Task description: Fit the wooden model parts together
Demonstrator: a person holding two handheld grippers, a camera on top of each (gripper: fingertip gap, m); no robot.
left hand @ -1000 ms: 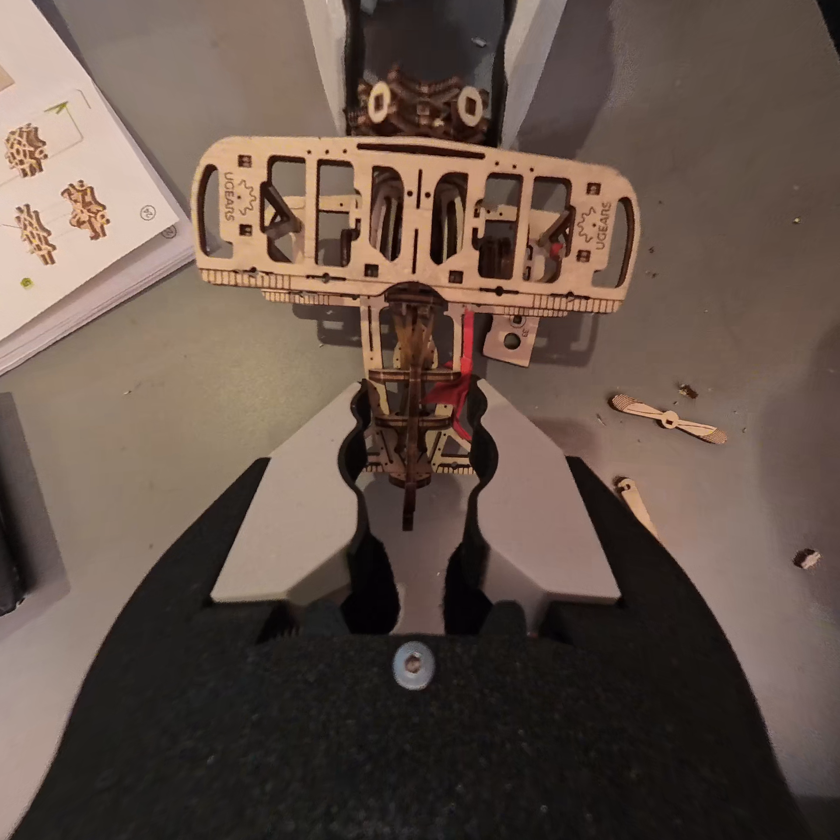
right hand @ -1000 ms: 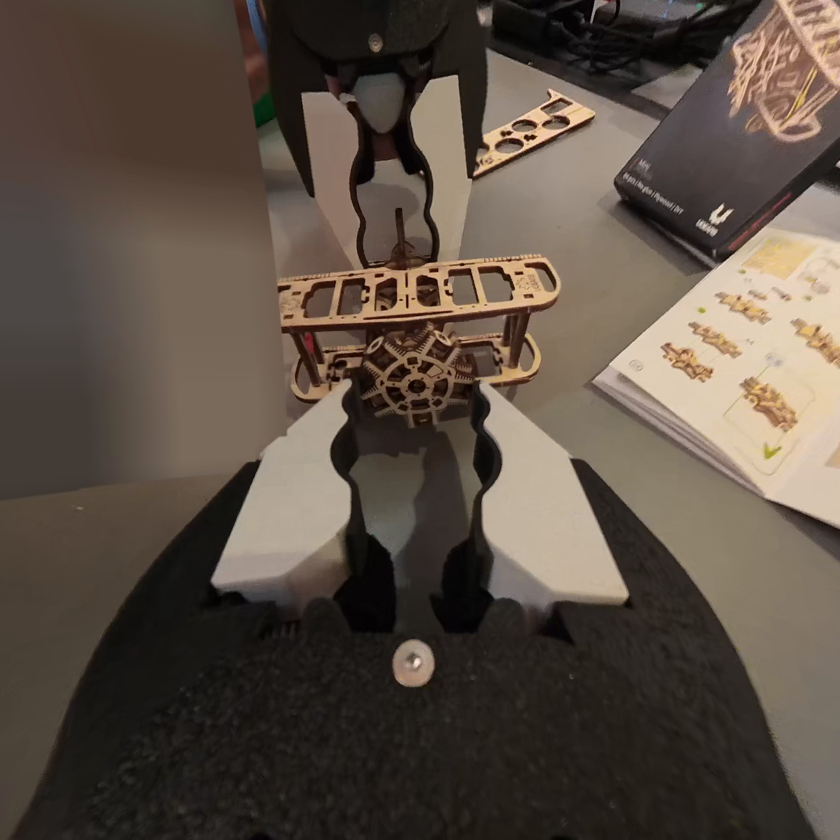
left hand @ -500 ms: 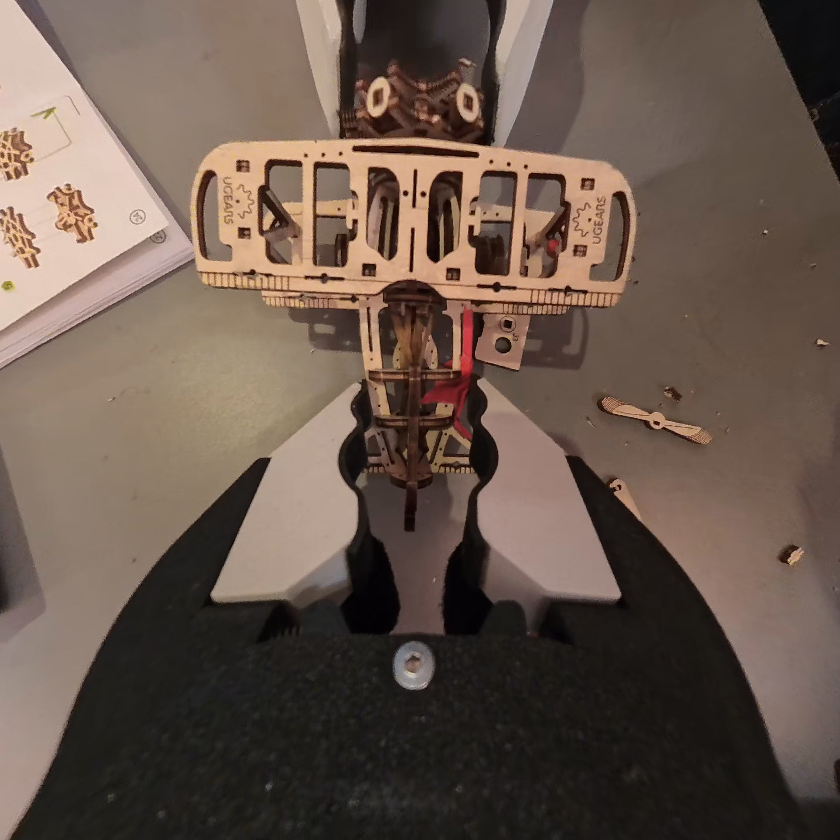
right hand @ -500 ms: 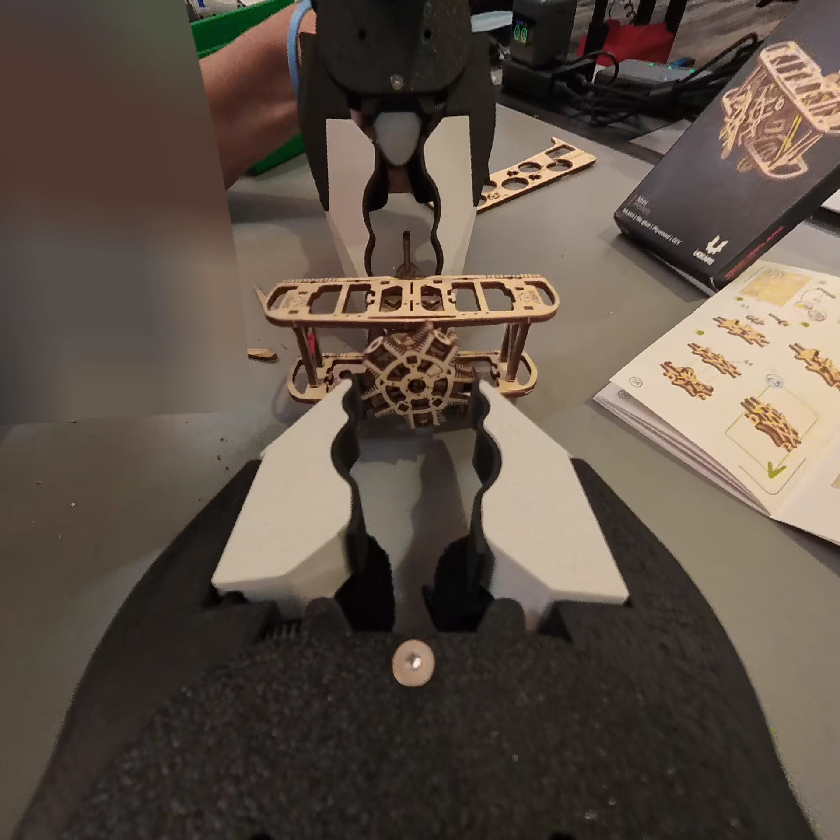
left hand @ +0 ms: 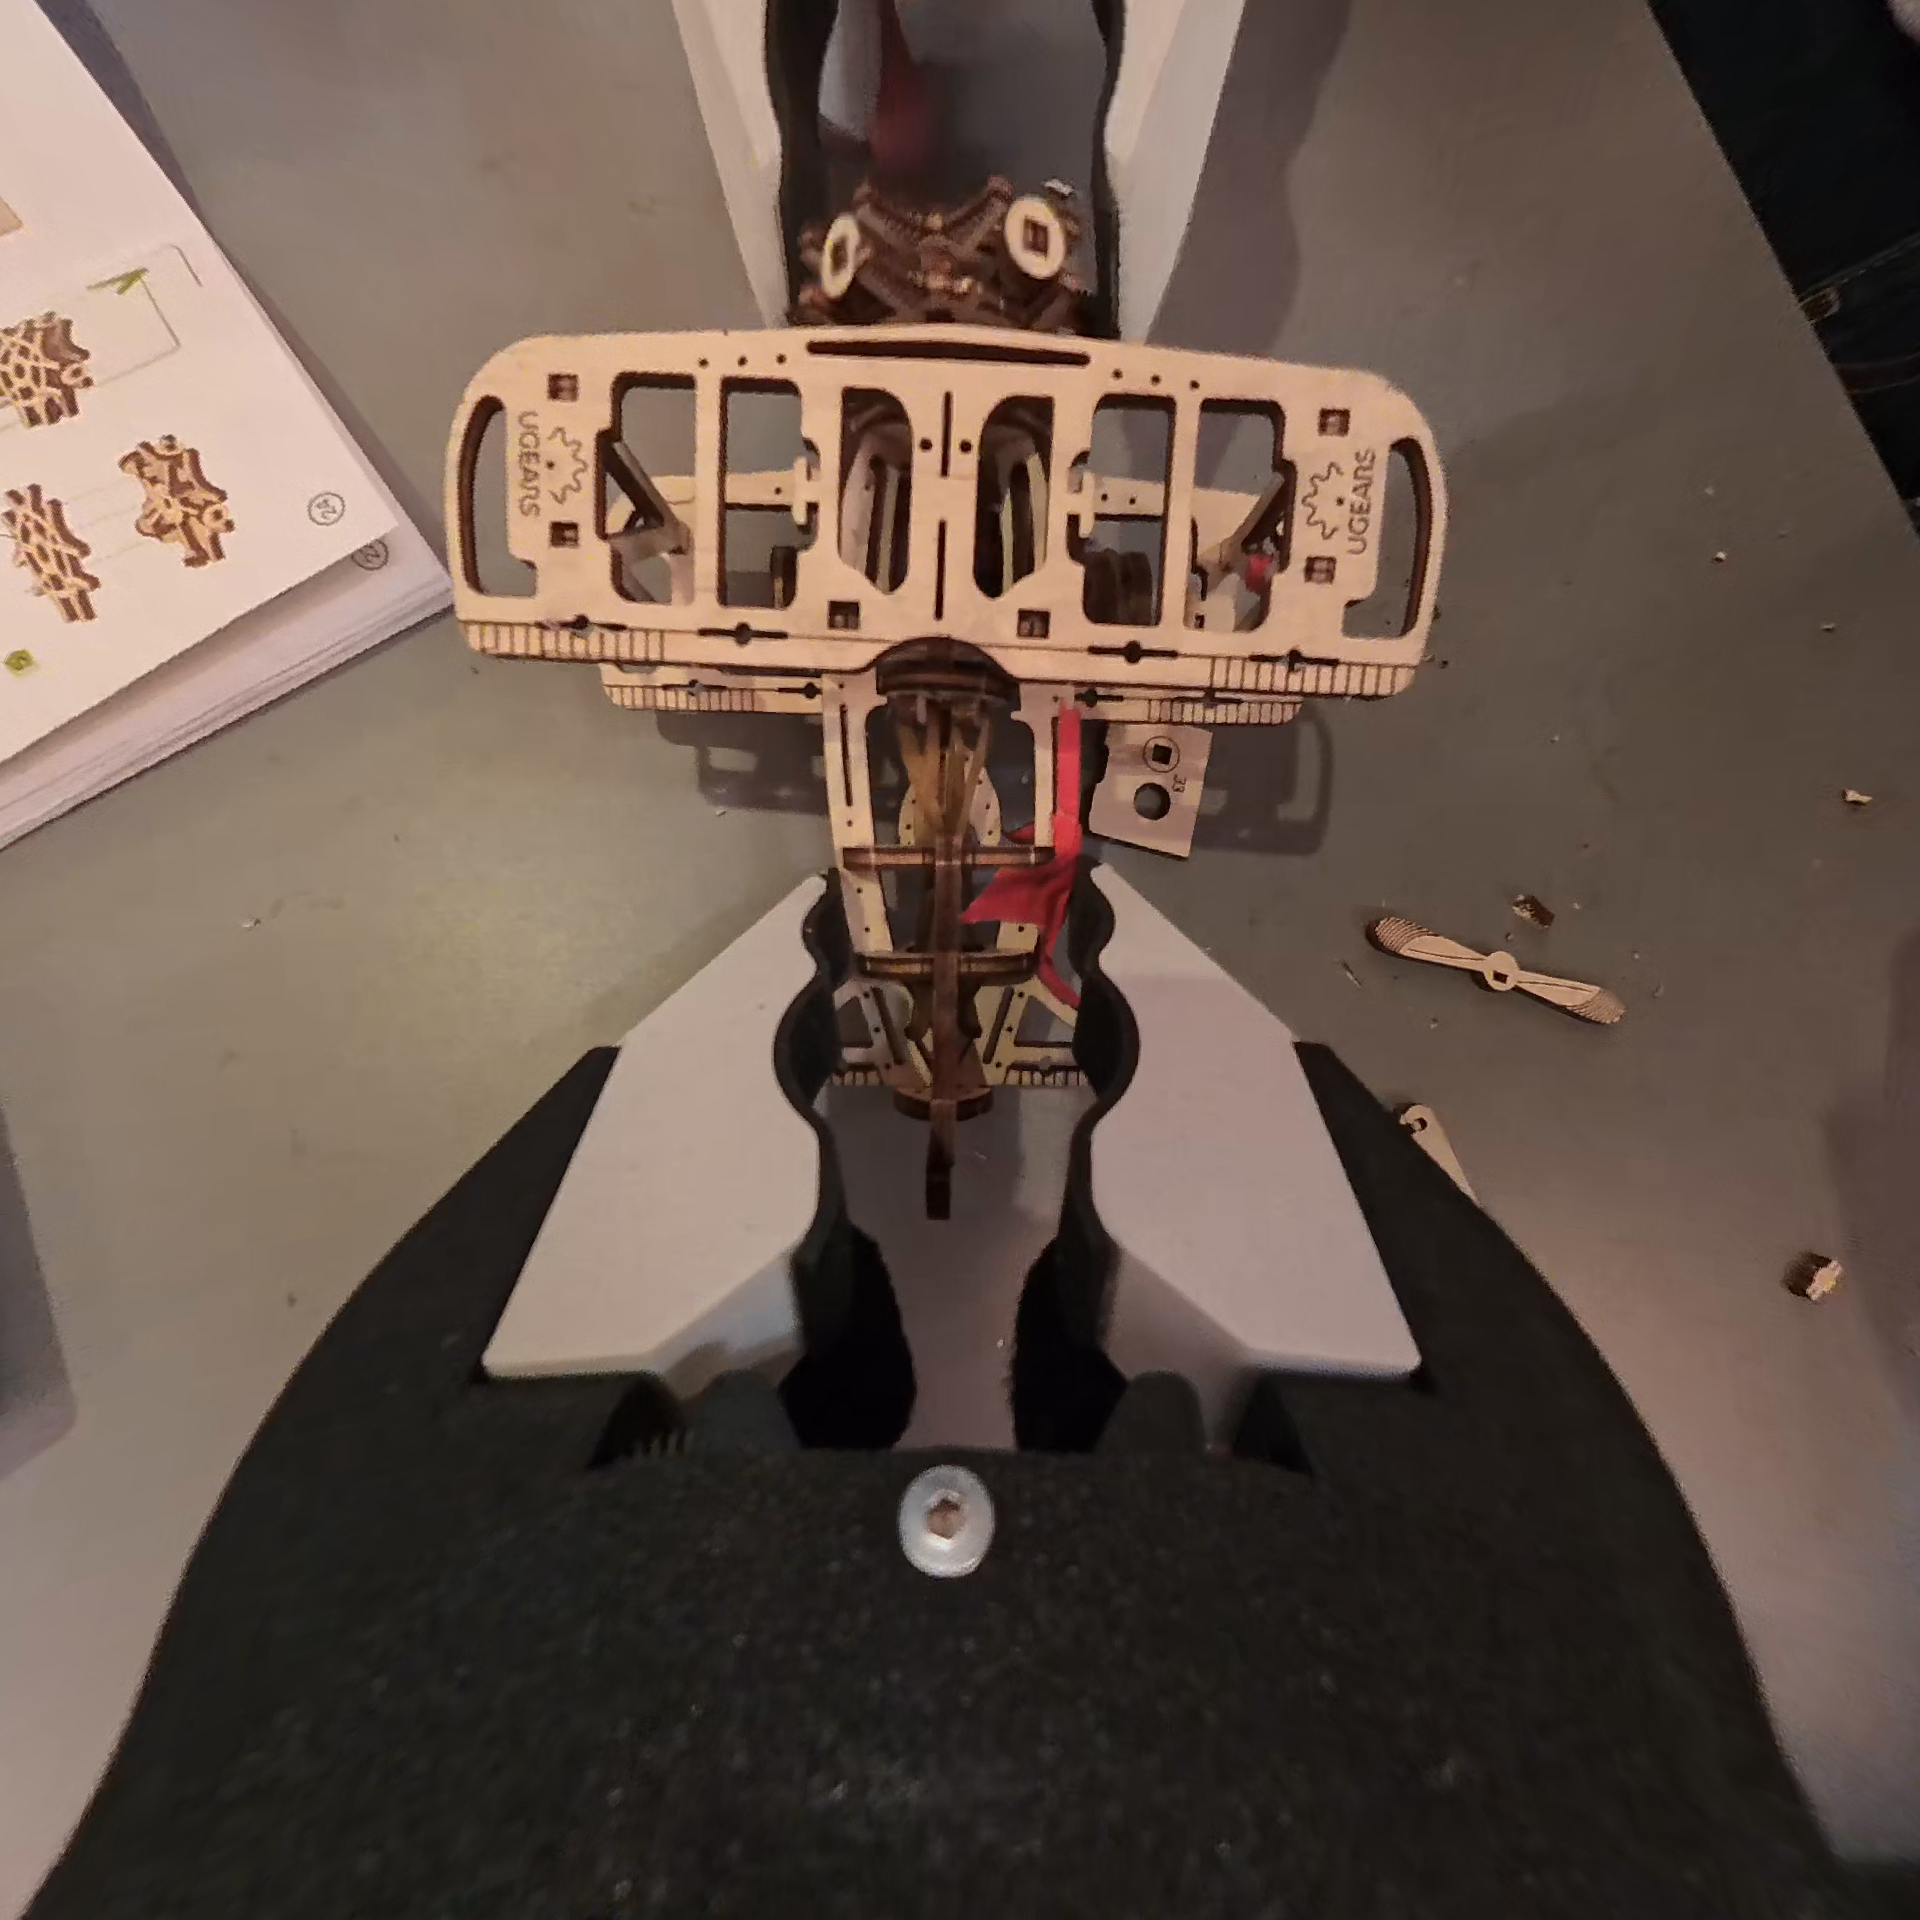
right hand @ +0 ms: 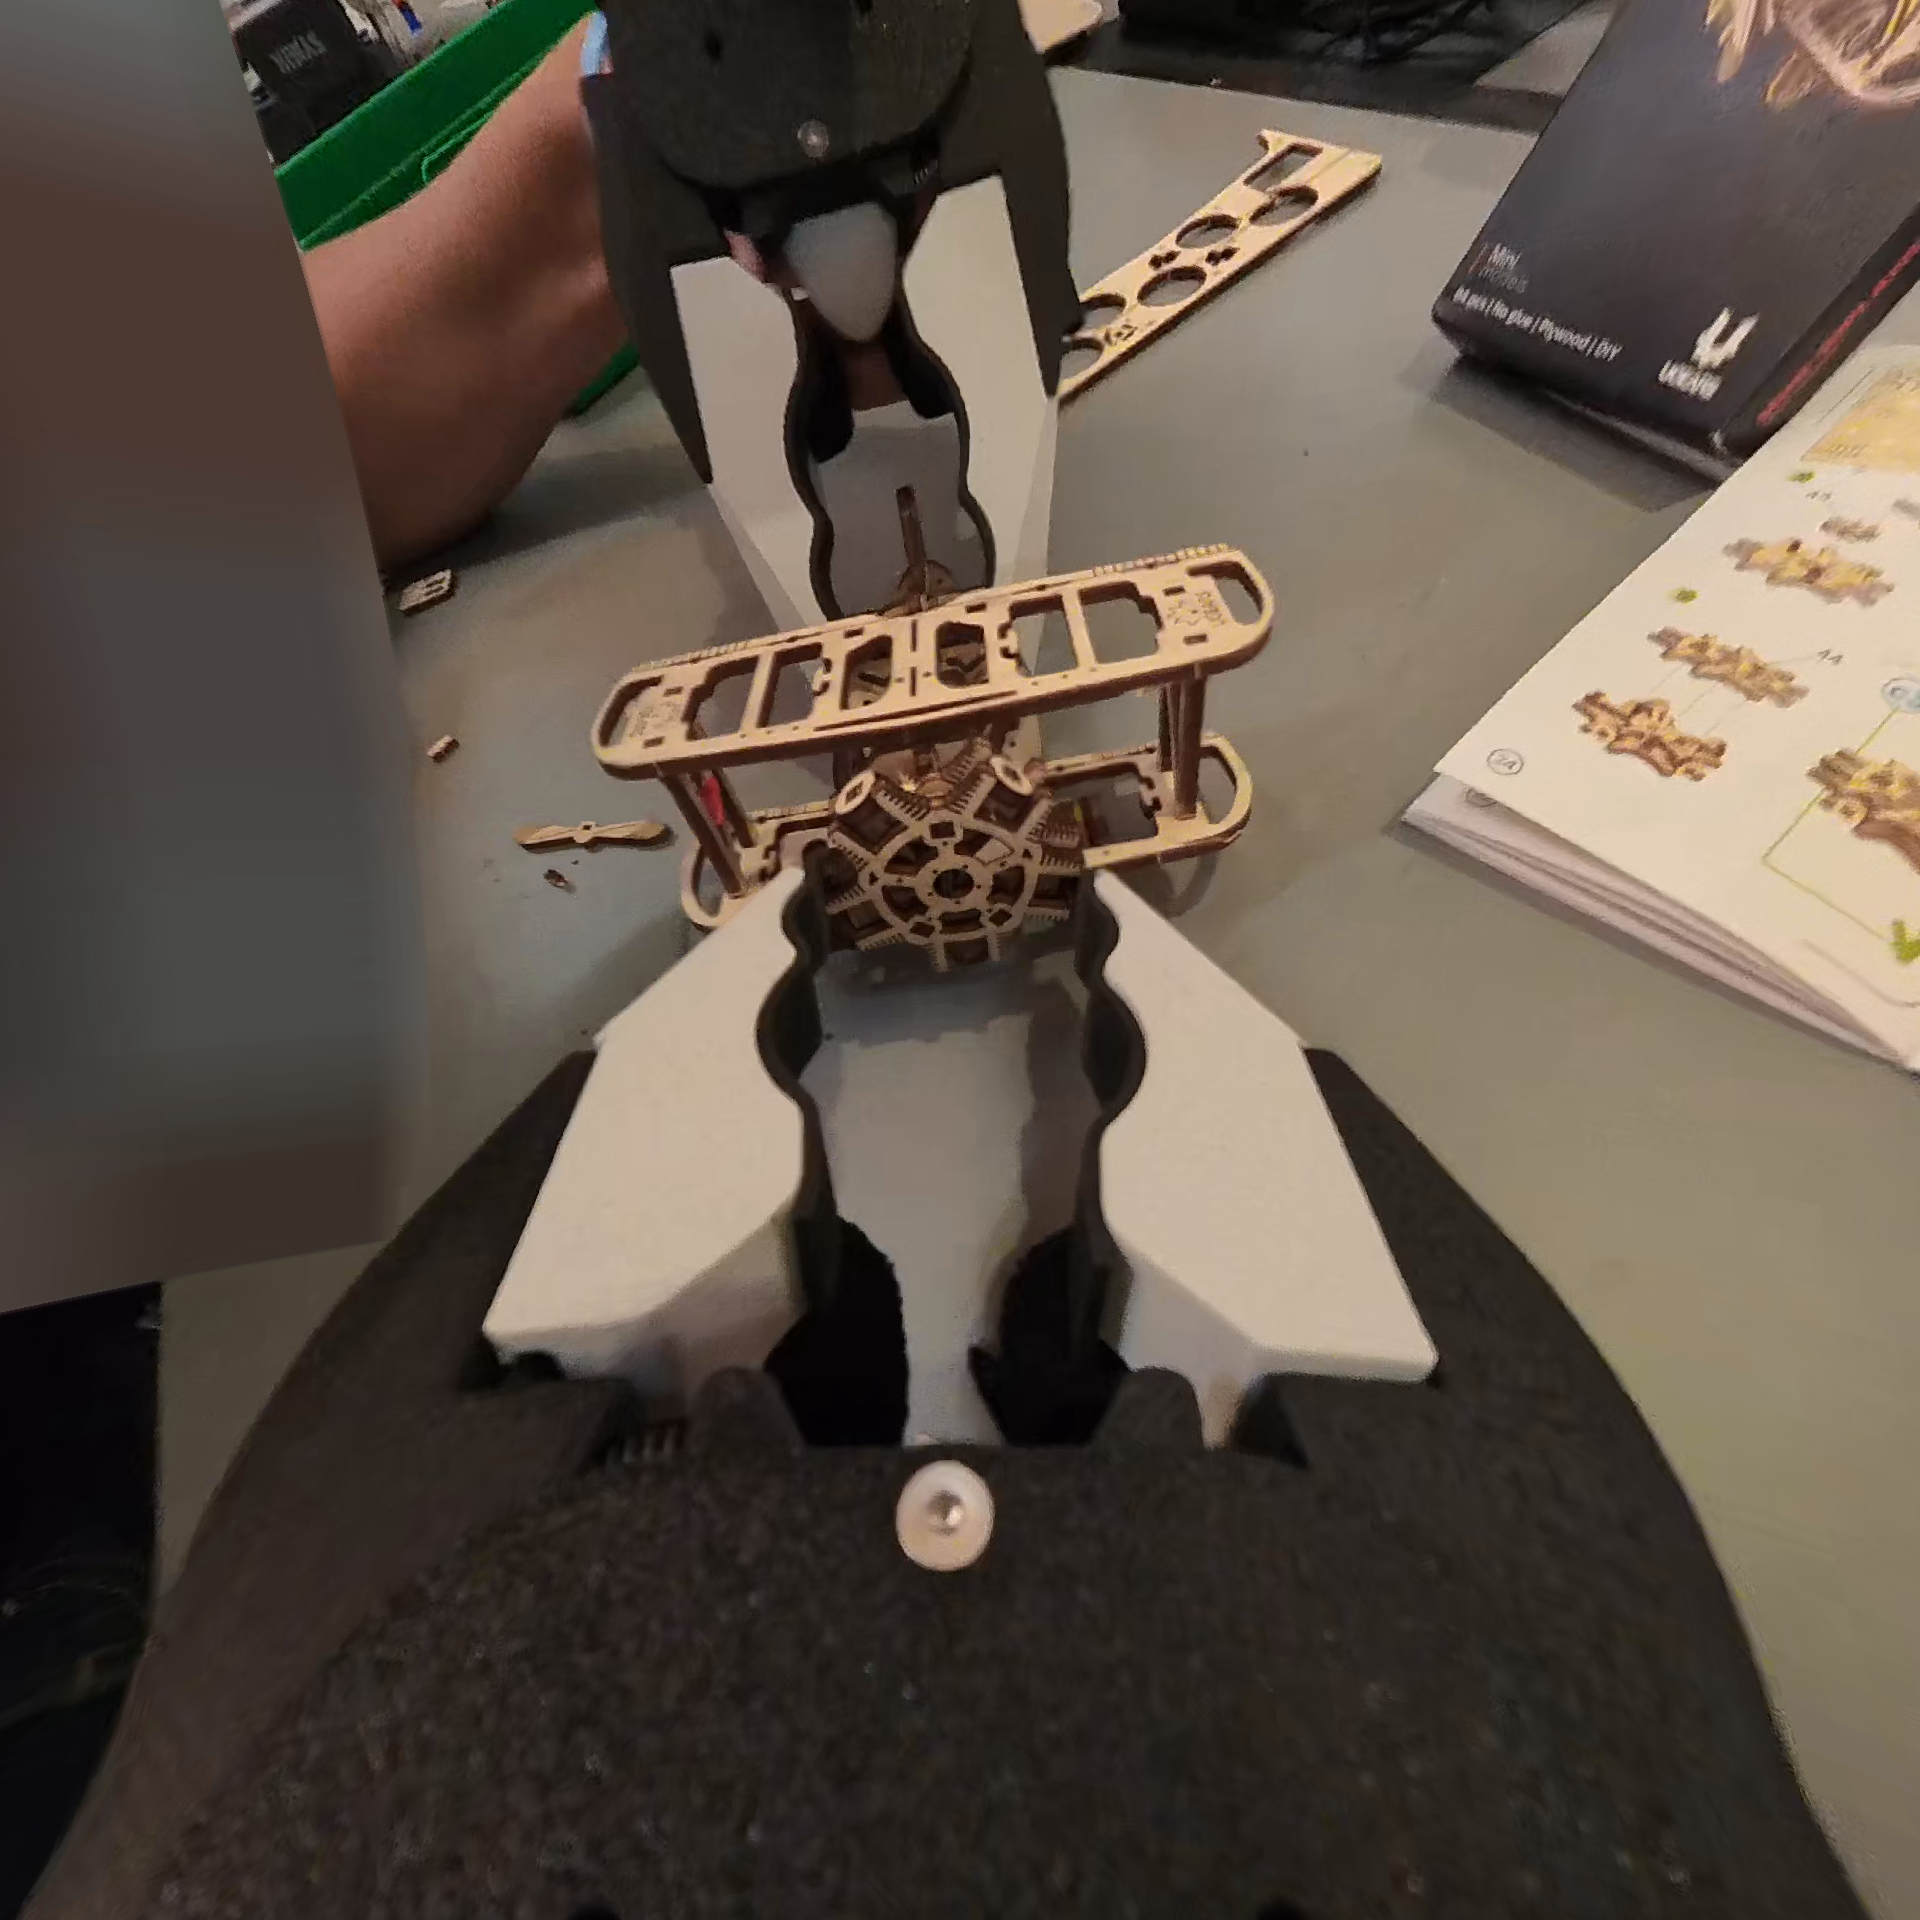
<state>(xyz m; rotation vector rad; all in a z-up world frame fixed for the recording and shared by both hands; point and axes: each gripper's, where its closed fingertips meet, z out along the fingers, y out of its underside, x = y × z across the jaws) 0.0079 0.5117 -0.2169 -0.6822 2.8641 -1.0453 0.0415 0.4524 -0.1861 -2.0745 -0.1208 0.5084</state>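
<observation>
A wooden biplane model [left hand: 945,499] is held between both grippers just above the grey table [left hand: 312,935]. My left gripper [left hand: 951,904] is shut on its rear fuselage, where a red ribbon [left hand: 1023,894] hangs. My right gripper [right hand: 948,894] is shut on the round engine [right hand: 945,883] at the nose. The right gripper also shows at the top of the left wrist view [left hand: 945,260], and the left gripper shows beyond the wings in the right wrist view [right hand: 899,582]. A loose wooden propeller [left hand: 1496,971] lies on the table beside the model.
An open instruction booklet [right hand: 1714,727] lies on one side, with a dark box [right hand: 1683,208] behind it. A punched-out wooden sheet [right hand: 1216,249] lies farther back. A small flat wooden part [left hand: 1148,790] and scraps lie under the wing. A person's arm [right hand: 468,364] and a green bin [right hand: 416,135] are behind. Across from one pair of fingers to the other is roughly 8 cm. The loose wooden propeller [left hand: 1496,971] sits 10 cm or so from the ends of my left fingers. It turns up in the right wrist view [right hand: 592,831] as well.
The model has rolled in the right wrist view, so one wingtip now stands higher. Both grippers kept their hold and shifted slightly over the table.
</observation>
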